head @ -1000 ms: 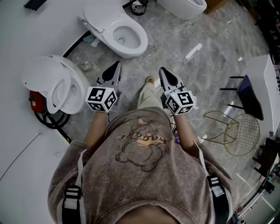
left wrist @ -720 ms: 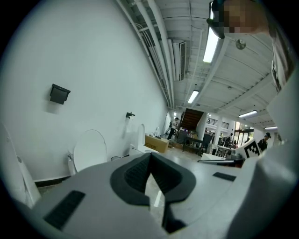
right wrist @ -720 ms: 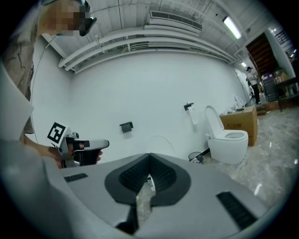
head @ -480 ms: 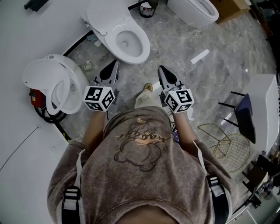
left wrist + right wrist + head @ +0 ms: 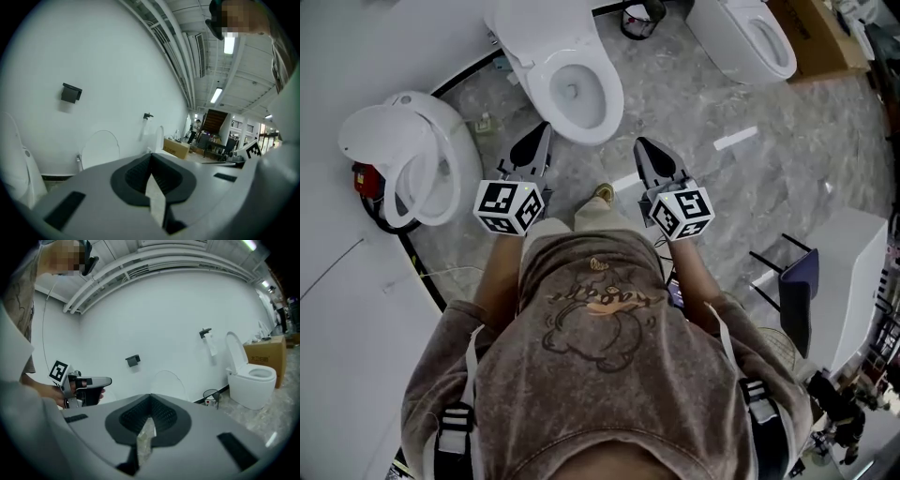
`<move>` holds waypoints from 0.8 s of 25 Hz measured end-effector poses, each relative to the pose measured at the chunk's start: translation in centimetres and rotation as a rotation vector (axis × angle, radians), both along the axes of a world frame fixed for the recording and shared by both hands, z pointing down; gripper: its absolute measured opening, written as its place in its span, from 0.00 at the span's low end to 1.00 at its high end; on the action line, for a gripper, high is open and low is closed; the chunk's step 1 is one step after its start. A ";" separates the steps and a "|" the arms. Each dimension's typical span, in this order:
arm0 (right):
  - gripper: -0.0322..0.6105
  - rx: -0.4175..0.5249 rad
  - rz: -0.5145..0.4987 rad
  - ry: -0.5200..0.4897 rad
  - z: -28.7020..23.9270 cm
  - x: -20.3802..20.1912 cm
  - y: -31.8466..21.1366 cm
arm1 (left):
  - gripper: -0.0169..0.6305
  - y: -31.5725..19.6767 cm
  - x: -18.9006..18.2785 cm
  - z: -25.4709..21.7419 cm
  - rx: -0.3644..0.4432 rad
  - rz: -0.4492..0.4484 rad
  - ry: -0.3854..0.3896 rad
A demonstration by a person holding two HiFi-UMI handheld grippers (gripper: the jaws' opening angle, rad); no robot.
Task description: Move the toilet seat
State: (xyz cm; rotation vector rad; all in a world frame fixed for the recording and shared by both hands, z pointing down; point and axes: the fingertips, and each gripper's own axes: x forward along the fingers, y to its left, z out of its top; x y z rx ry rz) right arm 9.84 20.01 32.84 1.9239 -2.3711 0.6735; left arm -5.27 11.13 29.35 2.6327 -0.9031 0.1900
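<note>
Grippers first: the left hand-held gripper (image 5: 542, 136) and the right hand-held gripper (image 5: 645, 150) are both clenched on nothing, their tips aimed across the floor (image 5: 694, 103) towards the far side. Judging by that aim, the toilet seat (image 5: 605, 94) to be moved is the ring on the middle toilet (image 5: 534, 28), which lies straight ahead between the two, its long axis running near to far with the hinge at the far end. The left tip sits just beside the near-left rim, so that hand looks nearer; the right stands slightly further off.
</note>
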 end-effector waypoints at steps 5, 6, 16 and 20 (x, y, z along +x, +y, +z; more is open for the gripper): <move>0.05 -0.025 -0.045 -0.010 1.7 1.4 -2.8 | 0.04 -2.0 1.0 1.3 -0.008 -0.037 -0.007; 0.05 -0.030 -0.052 -0.013 2.0 1.5 -3.3 | 0.04 -2.3 1.0 1.7 -0.011 -0.039 -0.013; 0.05 -0.066 -0.106 0.003 5.3 1.5 -7.7 | 0.04 -5.6 2.0 5.6 -0.029 -0.042 -0.030; 0.05 -0.087 -0.136 0.029 7.2 1.0 -9.1 | 0.04 -7.2 2.0 7.6 -0.036 -0.035 -0.041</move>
